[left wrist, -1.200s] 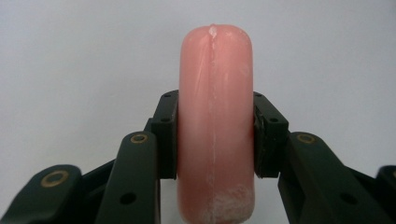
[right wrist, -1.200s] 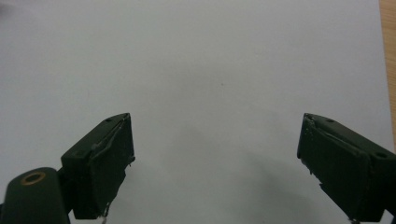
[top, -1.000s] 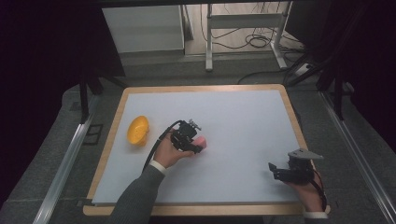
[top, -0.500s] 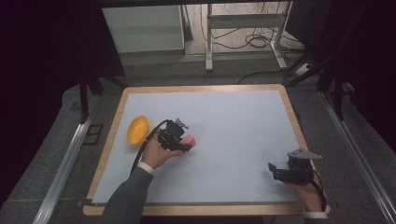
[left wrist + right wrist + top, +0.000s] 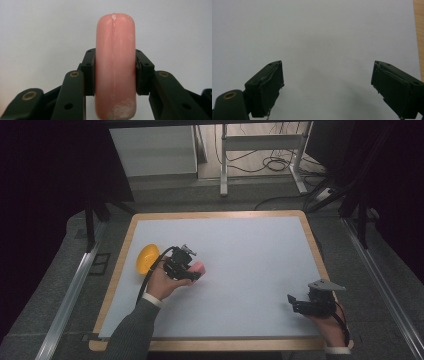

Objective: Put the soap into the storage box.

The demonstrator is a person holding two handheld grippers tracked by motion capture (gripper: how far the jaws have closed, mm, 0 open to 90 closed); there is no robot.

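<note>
The left gripper (image 5: 192,270) carries a clamped pink sausage (image 5: 115,67) near the yellow bowl (image 5: 147,258); next, probably placing it there. The right gripper (image 5: 306,304) rests open.

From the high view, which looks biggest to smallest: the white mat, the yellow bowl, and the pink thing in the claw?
1. White mat, by far the largest.
2. Yellow bowl.
3. Pink object, smallest, though the left claw hides part of it.
</note>
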